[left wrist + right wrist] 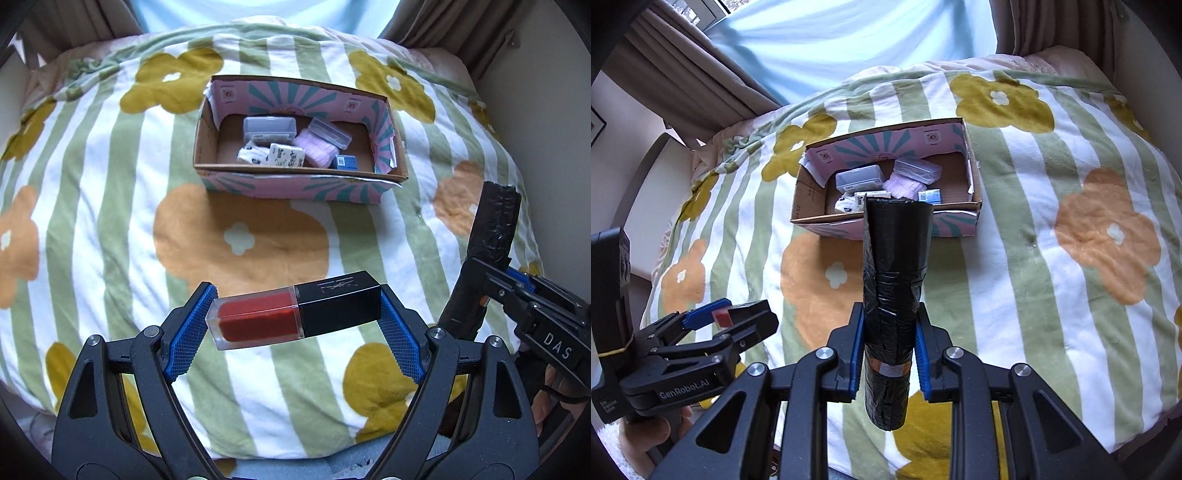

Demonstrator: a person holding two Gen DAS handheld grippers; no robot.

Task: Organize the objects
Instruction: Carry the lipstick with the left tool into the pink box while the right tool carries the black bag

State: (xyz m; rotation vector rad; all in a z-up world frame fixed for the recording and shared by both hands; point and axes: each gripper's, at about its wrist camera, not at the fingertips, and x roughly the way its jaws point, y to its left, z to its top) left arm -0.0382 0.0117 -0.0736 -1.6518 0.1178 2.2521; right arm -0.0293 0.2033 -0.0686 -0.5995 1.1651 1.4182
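My left gripper [295,321] is shut on a red lip-gloss bottle with a black cap [295,312], held crosswise above the bed. It also shows in the right wrist view [724,319] at the lower left. My right gripper [888,350] is shut on a black roll of bags [894,288], held upright; the roll shows at the right of the left wrist view [491,236]. An open cardboard box [207,122] with pink and teal printed walls lies ahead on the bed, also in the right wrist view [807,192]. It holds clear plastic cases, tissue packs and a blue item.
The bed is covered by a blanket [92,184] with green stripes and yellow and orange flowers. Curtains [701,74] and a bright window lie behind the bed. A wall runs along the right edge [554,110].
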